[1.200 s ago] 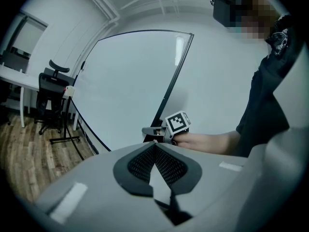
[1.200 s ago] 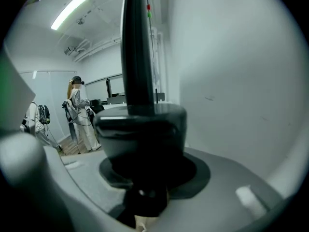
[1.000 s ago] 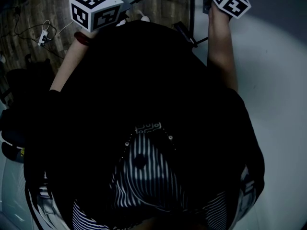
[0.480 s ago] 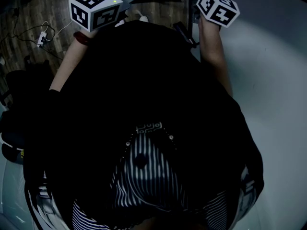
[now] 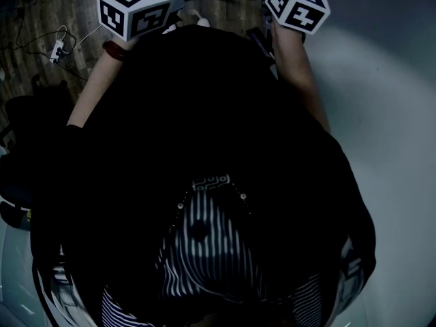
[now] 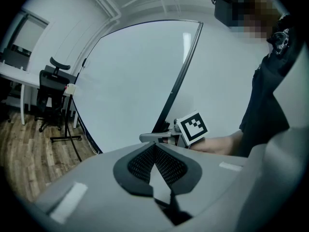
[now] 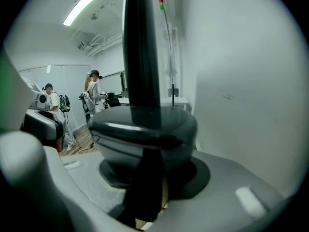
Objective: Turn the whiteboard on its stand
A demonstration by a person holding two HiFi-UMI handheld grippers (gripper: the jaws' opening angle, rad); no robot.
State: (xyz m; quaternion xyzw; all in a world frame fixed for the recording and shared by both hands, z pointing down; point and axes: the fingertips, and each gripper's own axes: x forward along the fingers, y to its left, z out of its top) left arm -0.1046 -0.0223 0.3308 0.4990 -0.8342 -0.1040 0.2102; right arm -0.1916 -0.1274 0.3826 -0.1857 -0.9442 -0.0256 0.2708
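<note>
Dark frame metal fills the gap between the jaws of the right gripper (image 6: 161, 137), which is clamped on the near side edge of the whiteboard (image 6: 135, 76). In the right gripper view that edge (image 7: 141, 47) runs upright straight through the grip. So the step in hand looks like the swing itself: the board's edge is held, and the panel stands at an angle to the wall (image 6: 217, 81) behind it. The left gripper (image 6: 154, 148) hangs near that same edge, its pads closed tip to tip on nothing (a spare hand, for now). The next move, I judge, calls for a steady sideways push or pull in an arc about the board's pivot, without letting the edge slip. The board itself is large, blank and white, thinly framed in black. Its stand I cannot make out.
</note>
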